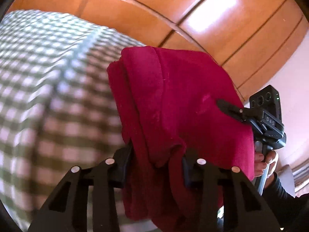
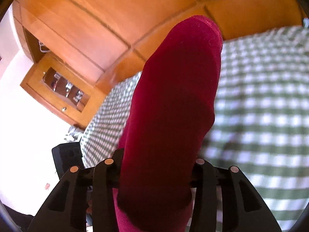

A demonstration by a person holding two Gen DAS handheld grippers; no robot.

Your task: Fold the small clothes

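Gripping one red cloth [image 1: 173, 104] from two sides, both claws are closed on it.

Left claw [image 1: 154, 164] has its two black fingers [image 1: 123, 164] pressed on a bunched edge of the cloth, which rises in thick folds before the camera and hangs down below the fingers. Right claw [image 2: 156, 166] pinches the cloth too; from its own camera the fabric stands up between the fingers like a tall red fold. In the left view the tip of the right claw [image 1: 231, 110] bites the far edge of the cloth, and a hand [image 1: 268, 160] in a dark sleeve [image 1: 283, 191] holds its handle. Behind the cloth lies a green checked bedcover [image 2: 260, 104], blurred. Beyond it stands an orange wooden wardrobe [image 1: 193, 9], and a small wooden cabinet [image 2: 56, 90] hangs on the white wall.
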